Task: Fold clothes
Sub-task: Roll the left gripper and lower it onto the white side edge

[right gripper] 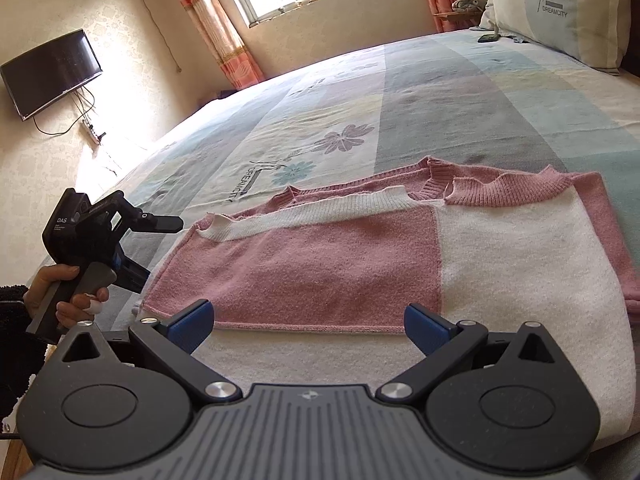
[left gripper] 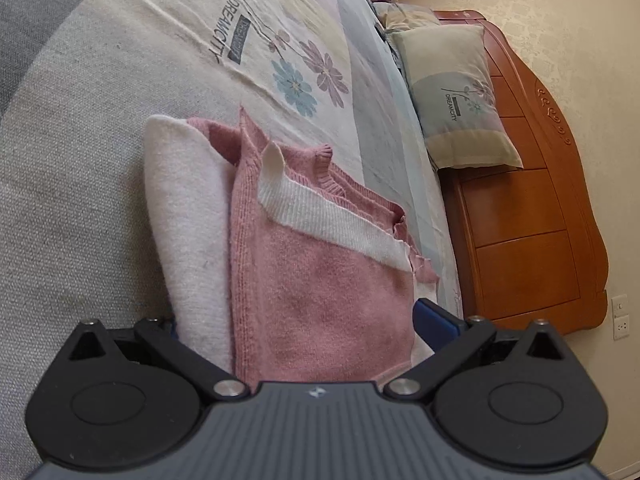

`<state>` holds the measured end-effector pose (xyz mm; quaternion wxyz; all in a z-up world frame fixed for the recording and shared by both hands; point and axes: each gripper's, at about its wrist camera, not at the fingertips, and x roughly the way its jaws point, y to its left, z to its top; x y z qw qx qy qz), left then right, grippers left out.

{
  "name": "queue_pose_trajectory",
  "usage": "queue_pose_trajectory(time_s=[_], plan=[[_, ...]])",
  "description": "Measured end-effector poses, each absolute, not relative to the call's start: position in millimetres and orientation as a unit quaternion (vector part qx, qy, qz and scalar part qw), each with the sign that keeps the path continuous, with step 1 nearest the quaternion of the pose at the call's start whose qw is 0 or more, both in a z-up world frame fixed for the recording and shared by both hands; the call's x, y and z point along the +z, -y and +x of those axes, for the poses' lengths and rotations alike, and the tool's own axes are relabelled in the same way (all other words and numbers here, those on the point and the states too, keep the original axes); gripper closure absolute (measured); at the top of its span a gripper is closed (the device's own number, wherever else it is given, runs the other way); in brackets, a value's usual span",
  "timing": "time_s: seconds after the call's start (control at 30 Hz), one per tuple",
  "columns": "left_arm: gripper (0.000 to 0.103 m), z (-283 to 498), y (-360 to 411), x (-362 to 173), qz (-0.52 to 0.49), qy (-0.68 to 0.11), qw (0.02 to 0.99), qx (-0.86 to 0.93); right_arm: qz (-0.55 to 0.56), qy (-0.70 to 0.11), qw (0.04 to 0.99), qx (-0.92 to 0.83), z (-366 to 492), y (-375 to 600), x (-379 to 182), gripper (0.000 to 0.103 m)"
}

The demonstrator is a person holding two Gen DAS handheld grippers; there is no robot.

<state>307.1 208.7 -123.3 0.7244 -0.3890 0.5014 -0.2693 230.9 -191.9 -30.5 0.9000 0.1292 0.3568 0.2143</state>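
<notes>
bed | pink-white sweater half-folded, flat | left gripper, right gripper jaws spread

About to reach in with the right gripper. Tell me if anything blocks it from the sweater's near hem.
Nothing visible does. The right gripper is open, its blue fingers just above the pink and white sweater, with only knit fabric between them.

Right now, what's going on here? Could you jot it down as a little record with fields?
Place: bed with flowered sheet
Garment: pink and white sweater, lying flat, partly folded
Left gripper: jaws wide apart, sweater's edge between them
Right gripper: jaws open, above the sweater's near hem
Pillow: at the headboard end
Folding: not finished
</notes>
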Motion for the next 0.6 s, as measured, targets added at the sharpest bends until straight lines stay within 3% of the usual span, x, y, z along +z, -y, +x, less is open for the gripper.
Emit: queue_pose_trajectory(time_s=[0.5, 0.53, 0.6], plan=[[0.002, 310.1, -208.1, -127.6, -0.384, -0.514, 0.701, -0.310, 0.120, -0.371, 0.896, 0.215, 224.8, 191.2, -41.4, 0.000], [0.005, 306.7, -211.3, -128.5, -0.381, -0.507, 0.708, -0.311, 0.119, -0.371, 0.896, 0.212, 224.9, 191.9, -42.0, 0.000], [0.027, 300.1, -217.6, -130.4, -0.375, -0.494, 0.720, -0.311, 0.127, -0.375, 0.895, 0.206, 226.1, 195.3, -45.4, 0.000]])
